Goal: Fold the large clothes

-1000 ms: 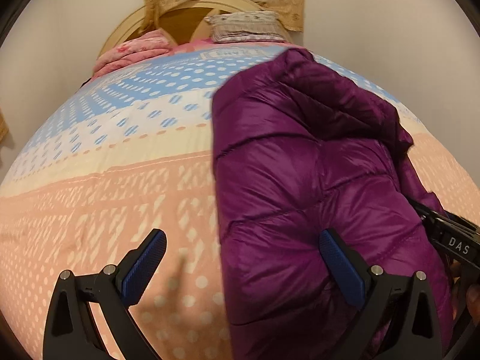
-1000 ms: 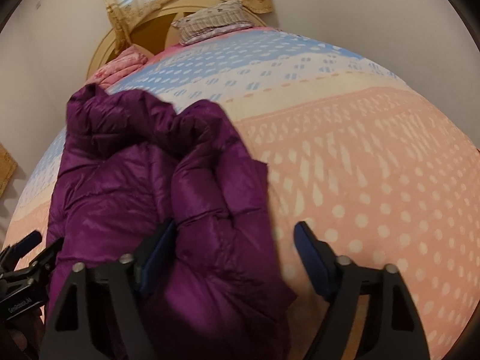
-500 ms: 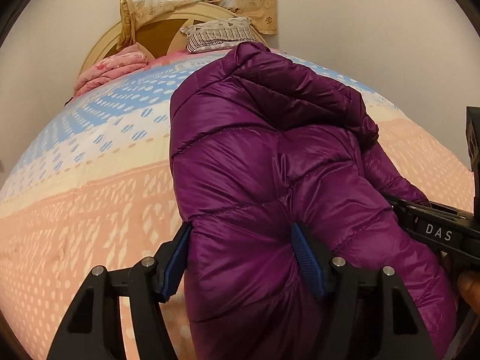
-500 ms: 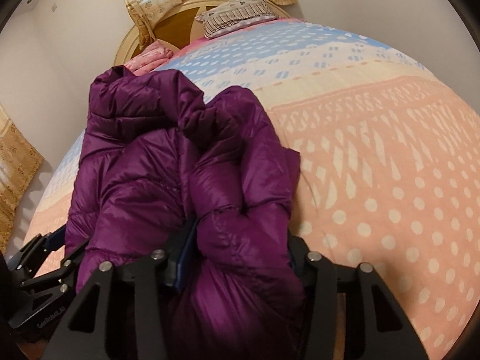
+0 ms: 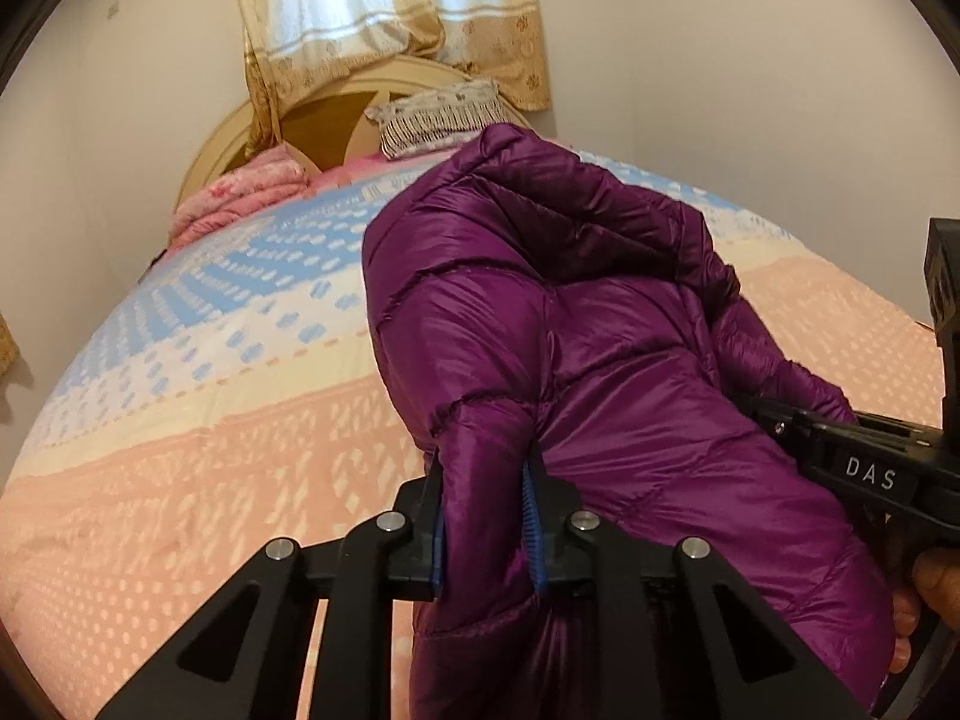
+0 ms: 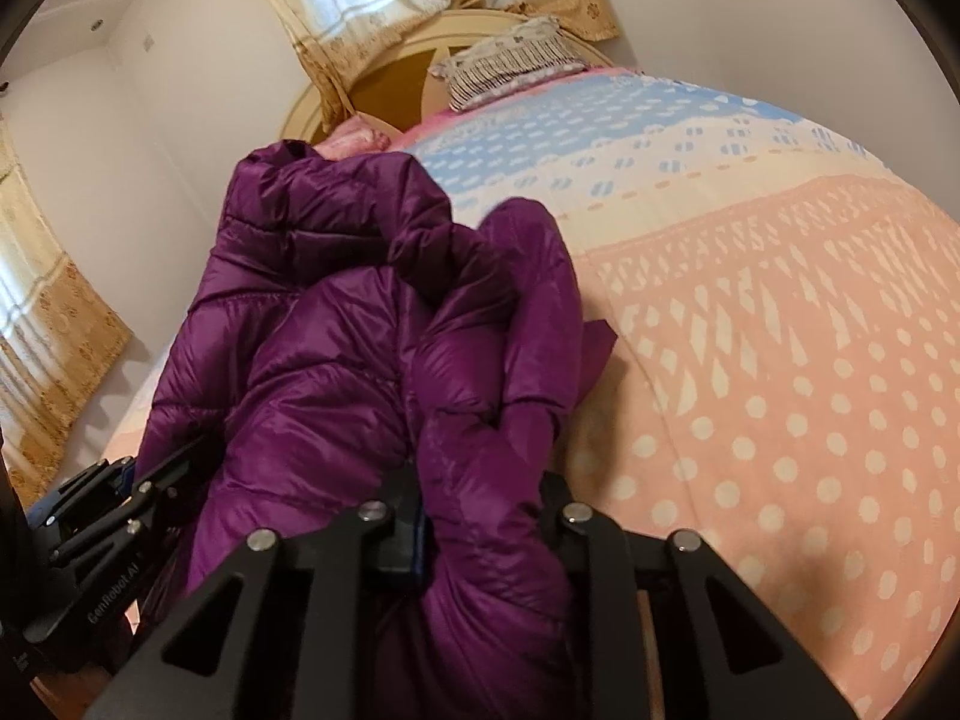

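Left and right wrist views. My left tool [image 5: 487, 525] is clenched on a fold of the glossy purple quilted puffer jacket [image 5: 600, 396], its blue-padded fingers [image 5: 530, 525] pressed against the fabric on both sides. My right tool [image 6: 480, 531] grasps another bunched fold of the same jacket [image 6: 360, 360], the fabric filling the gap between its fingers. Each tool also appears at the edge of the other's view, the right one marked "DAS" [image 5: 870, 474] and the left one low on the left [image 6: 108, 516]. The jacket is heaped on the bed, on the quilted bedspread with pink, cream and blue dotted bands [image 5: 198, 438], near the bed's front part. Behind it lie a folded pink blanket [image 5: 240, 198] and a striped grey pillow [image 5: 438, 120], against a cream arched headboard [image 5: 252, 126] under beige curtains [image 5: 390, 18].
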Tool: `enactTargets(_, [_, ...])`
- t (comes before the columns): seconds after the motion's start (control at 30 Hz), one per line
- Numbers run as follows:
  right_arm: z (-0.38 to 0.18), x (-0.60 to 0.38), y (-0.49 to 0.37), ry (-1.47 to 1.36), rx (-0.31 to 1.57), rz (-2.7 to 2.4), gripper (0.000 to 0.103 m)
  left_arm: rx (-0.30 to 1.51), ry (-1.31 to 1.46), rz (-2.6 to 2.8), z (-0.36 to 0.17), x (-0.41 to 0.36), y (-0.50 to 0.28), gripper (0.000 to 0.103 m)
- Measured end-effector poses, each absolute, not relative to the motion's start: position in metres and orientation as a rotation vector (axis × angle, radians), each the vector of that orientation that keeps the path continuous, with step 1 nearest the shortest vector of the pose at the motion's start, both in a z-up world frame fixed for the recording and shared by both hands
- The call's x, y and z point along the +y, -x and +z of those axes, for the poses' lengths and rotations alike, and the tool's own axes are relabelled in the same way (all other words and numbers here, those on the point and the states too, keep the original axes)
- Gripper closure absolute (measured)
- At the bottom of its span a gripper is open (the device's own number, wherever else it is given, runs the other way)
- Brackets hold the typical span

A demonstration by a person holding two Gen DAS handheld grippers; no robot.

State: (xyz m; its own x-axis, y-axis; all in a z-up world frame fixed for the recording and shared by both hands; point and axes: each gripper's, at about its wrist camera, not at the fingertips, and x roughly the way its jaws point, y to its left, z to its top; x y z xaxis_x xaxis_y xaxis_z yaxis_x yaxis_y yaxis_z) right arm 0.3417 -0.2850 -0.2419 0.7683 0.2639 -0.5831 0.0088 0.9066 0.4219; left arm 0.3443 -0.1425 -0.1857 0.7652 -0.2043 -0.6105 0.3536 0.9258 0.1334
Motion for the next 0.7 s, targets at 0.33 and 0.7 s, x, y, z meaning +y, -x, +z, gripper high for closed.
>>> enactTargets(0.33, [-0.208,-0.247,-0.333,-0.401,0.631,0.248,0.079,0.564,-0.218,-0.267,-0.144,-0.102,-0.311,0.085])
enactTargets(0.7, [-0.195,-0.197,-0.349,-0.339,0.63,0.356,0.079,0.543,-0.189,-0.181,-0.126,-0.041,-0.294,0.085])
